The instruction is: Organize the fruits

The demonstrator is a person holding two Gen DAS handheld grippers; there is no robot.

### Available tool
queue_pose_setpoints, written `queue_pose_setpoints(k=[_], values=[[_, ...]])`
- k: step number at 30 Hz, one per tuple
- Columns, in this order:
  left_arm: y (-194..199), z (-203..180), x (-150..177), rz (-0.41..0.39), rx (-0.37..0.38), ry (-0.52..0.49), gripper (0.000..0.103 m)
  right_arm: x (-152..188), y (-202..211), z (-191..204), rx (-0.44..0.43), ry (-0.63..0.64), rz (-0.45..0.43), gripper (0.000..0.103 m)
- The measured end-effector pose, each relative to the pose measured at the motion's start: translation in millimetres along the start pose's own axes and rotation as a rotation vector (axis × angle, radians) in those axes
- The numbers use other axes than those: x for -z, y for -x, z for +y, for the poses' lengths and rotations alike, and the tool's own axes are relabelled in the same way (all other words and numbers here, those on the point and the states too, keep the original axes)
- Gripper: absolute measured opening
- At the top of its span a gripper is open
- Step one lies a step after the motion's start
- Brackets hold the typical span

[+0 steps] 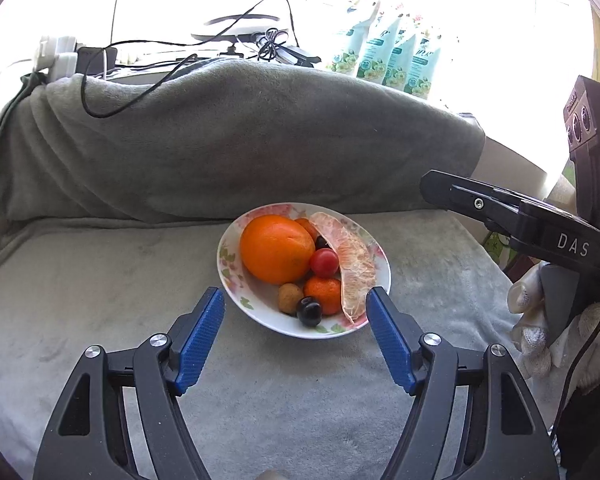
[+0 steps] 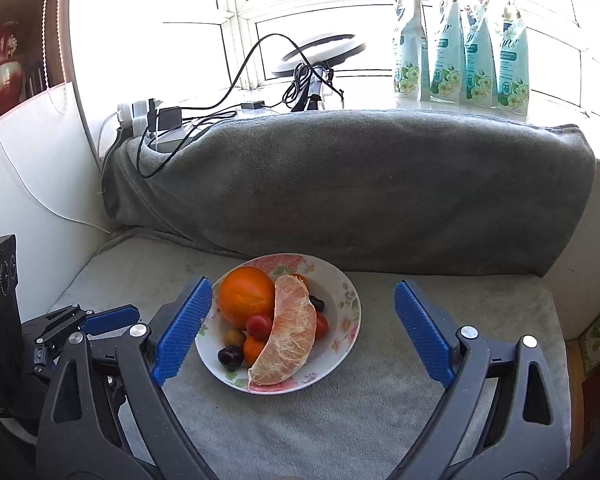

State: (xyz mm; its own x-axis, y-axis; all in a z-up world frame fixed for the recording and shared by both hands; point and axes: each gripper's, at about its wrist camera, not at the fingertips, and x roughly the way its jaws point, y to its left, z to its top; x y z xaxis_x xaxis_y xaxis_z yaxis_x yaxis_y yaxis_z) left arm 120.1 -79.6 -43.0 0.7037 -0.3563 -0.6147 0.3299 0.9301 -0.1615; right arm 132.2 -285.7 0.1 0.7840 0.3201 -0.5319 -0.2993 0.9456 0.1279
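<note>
A flowered white plate (image 1: 260,314) (image 2: 342,344) rests on a grey blanket, filled with fruit. It holds a big orange (image 1: 276,248) (image 2: 246,294), a peeled pomelo segment (image 1: 352,256) (image 2: 292,340), a red cherry tomato (image 1: 324,262), a tangerine (image 1: 322,292), a dark cherry (image 1: 309,312) and a small brown fruit (image 1: 290,298). My left gripper (image 1: 295,294) is open just short of the plate's near rim, with nothing between its blue pads. My right gripper (image 2: 303,284) is open wide, also empty, in front of the plate and to the right of the left one.
A rolled grey blanket (image 1: 236,136) forms a ridge behind the plate. Cables, chargers and a ring lamp (image 2: 320,50) lie on the sill beyond it, with several pale green pouches (image 2: 460,40). A gloved hand (image 1: 532,320) holds the right gripper.
</note>
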Motion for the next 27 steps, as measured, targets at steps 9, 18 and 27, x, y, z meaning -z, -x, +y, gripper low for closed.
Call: queue_pose_setpoints(k=[9,18,27], values=[[7.7,-1.2,3.0,-0.003,-0.048,-0.015,0.081,16.2,18.0,2.5,0.059,0.049,-0.011,0.095],[12.3,-0.4,3.3,-0.012,-0.080,-0.012,0.088,20.5,21.9,3.2,0.066,0.059,-0.009,0.095],[15.9,1.5,3.7,-0.008,-0.072,-0.007,0.089,21.2,23.4,4.3,0.068,0.066,-0.005,0.095]])
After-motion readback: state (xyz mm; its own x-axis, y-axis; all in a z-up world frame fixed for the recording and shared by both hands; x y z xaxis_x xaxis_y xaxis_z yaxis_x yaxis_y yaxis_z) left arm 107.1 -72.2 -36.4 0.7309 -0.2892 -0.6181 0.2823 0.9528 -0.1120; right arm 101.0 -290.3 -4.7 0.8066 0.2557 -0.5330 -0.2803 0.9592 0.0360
